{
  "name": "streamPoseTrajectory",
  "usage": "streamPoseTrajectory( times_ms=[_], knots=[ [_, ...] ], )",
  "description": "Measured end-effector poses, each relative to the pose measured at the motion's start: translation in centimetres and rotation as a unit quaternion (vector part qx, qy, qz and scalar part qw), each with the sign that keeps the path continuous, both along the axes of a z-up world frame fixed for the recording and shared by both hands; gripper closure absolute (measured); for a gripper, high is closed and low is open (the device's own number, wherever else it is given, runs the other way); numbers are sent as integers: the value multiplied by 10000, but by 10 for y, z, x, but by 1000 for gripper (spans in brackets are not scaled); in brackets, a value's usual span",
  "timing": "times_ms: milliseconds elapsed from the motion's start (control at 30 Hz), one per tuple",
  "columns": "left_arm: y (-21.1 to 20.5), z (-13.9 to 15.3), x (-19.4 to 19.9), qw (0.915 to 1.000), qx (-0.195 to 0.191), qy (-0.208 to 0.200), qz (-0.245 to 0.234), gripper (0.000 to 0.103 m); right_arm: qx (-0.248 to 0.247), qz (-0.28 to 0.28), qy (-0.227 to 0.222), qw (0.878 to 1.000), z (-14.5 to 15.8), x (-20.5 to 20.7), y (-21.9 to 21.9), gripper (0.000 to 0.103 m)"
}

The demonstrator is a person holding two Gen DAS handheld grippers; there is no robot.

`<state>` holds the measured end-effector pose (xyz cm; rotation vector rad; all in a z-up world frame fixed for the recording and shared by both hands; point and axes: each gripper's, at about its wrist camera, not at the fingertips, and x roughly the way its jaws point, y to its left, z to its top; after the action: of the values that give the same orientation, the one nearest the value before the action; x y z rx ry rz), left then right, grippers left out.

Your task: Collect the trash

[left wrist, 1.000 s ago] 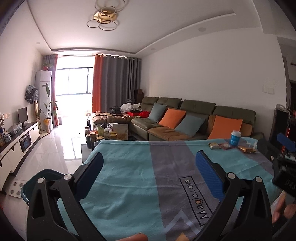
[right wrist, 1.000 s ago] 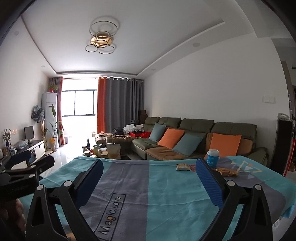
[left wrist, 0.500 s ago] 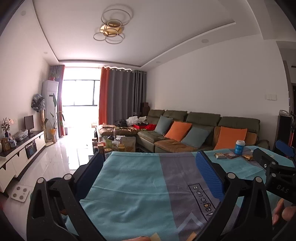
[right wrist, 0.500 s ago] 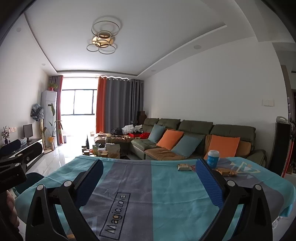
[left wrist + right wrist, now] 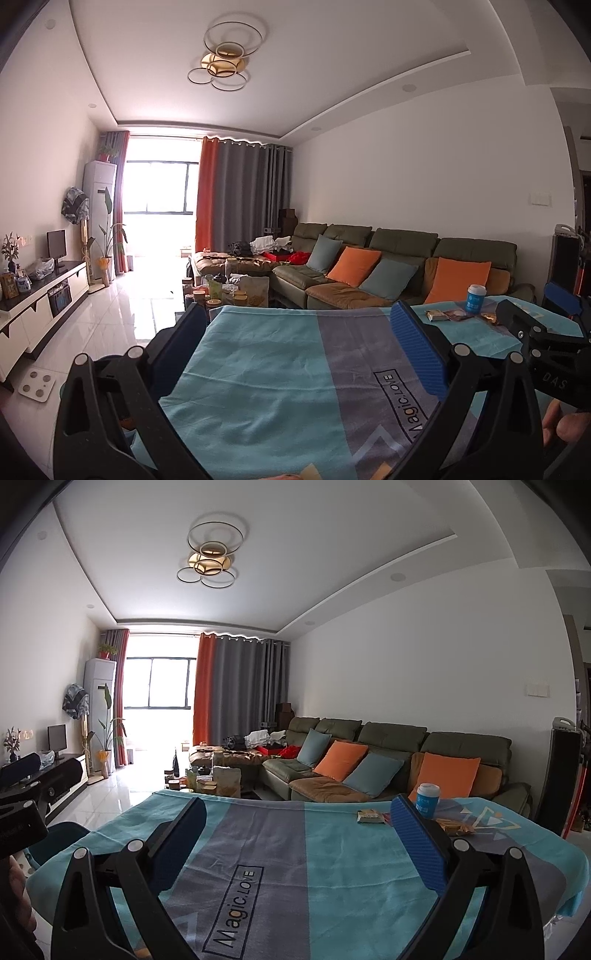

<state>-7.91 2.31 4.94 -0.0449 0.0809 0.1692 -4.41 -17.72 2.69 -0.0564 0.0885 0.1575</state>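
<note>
A blue paper cup [image 5: 427,800] with a white lid stands at the far right of the table. Beside it lie a small snack packet [image 5: 369,816] and orange wrappers [image 5: 455,826]. The cup [image 5: 475,295] and packet [image 5: 436,315] also show in the left wrist view. My left gripper [image 5: 295,332] is open and empty above the near left of the table. My right gripper [image 5: 297,818] is open and empty above the table's middle, well short of the trash; its right finger partly hides the wrappers.
The table wears a teal and grey cloth [image 5: 280,853] printed "Magic.LOVE". A teal chair [image 5: 59,840] stands at its left edge. Beyond are a green sofa [image 5: 388,764] with cushions, a cluttered coffee table [image 5: 218,771], a TV cabinet [image 5: 40,306] and tiled floor.
Both views have tilted upward, showing more ceiling. The left gripper has shifted so the table's left edge and the floor show more. Both grippers stay open.
</note>
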Motion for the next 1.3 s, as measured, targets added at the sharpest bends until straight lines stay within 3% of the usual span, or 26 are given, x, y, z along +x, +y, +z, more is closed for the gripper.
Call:
streamPoseTrajectory(
  times_ms=[1300],
  knots=[
    [-12, -4, -1, 9997, 90, 89, -230, 5, 21, 38, 29, 10000, -3, -1, -1, 7]
  ],
)
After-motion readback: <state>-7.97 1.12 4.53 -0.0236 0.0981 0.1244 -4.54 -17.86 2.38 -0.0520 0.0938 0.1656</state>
